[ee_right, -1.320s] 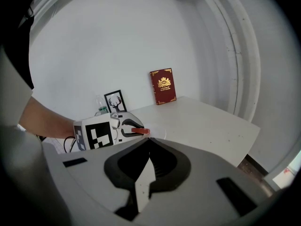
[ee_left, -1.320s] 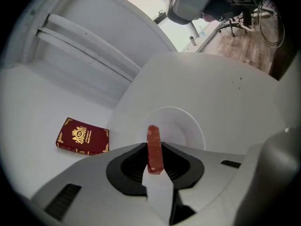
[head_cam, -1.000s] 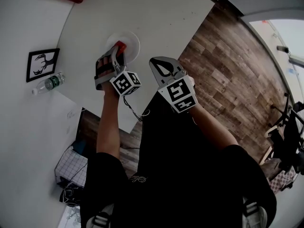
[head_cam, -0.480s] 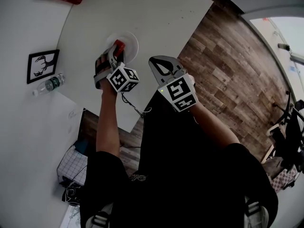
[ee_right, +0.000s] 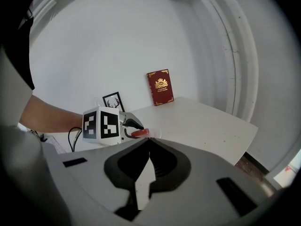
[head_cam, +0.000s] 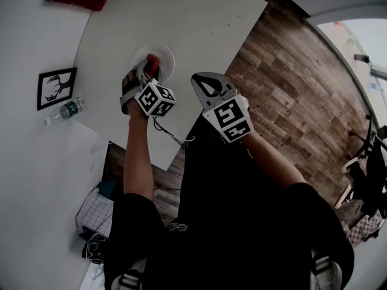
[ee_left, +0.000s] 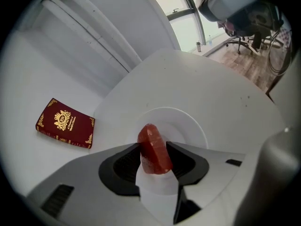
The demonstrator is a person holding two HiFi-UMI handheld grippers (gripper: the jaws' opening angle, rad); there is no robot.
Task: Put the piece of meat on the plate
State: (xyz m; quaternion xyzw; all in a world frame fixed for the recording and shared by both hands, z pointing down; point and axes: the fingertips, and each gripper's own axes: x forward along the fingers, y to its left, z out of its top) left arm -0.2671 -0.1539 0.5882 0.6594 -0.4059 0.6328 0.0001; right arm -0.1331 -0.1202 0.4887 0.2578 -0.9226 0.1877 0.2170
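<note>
Over the near edge of the white plate [ee_left: 188, 126], on the round white table [head_cam: 199, 23]: left claw [head_cam: 147, 66], pointing steeply down, jaws just now opening and standing apart, pads not pressing. Between them, upright, the red piece of meat [ee_left: 153, 149], above the near part of the plate, close against the jaw at nine o'clock; hard to tell whether resting on the plate. At four o'clock from that claw in the head view, short of the plate: right claw [head_cam: 201, 82], jaws closed together on nothing. At nine o'clock from the plate in the left gripper view, lying flat and well apart: dark red book [ee_left: 66, 123] with gold print. At eight o'clock from the plate in the head view, off the table: framed picture [head_cam: 56, 88] of a deer, and just below it a plastic bottle [head_cam: 65, 109] on its side
</note>
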